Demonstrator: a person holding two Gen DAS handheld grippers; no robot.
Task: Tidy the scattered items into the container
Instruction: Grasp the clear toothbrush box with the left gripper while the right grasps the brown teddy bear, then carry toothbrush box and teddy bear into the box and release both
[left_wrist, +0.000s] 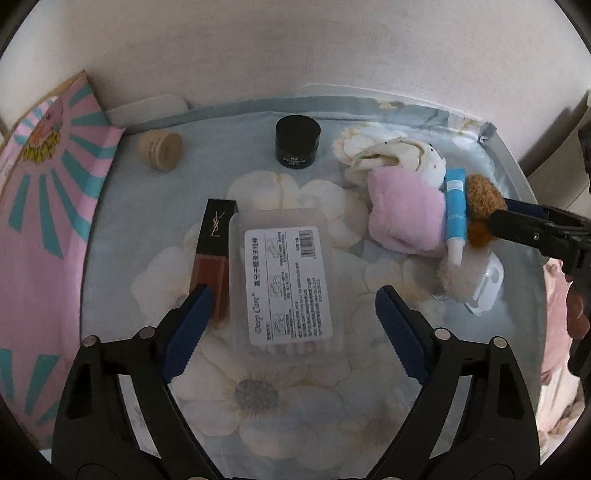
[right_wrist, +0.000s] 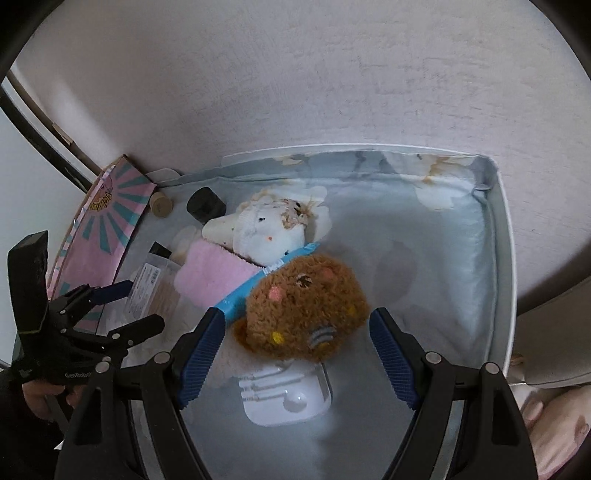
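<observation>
A white-rimmed container (right_wrist: 506, 258) lined with flowered blue cloth holds all the items. My left gripper (left_wrist: 292, 291) is open above a clear labelled plastic box (left_wrist: 284, 280), with a dark red lip-gloss tube (left_wrist: 212, 254) by its left finger. My right gripper (right_wrist: 297, 314) is open, and a brown plush toy (right_wrist: 306, 306) lies between its fingers, which do not clamp it. A blue tube (right_wrist: 258, 284), a pink fluffy sock (right_wrist: 210, 277) and a white sock (right_wrist: 266, 229) lie just behind the toy. A clear white case (right_wrist: 288, 395) sits under the gripper.
A black jar (left_wrist: 297, 142) and a beige cap (left_wrist: 162, 149) stand at the back of the cloth. A pink and teal patterned box (left_wrist: 44, 206) leans at the left. A pale wall rises behind. The right half of the container (right_wrist: 443, 258) is bare cloth.
</observation>
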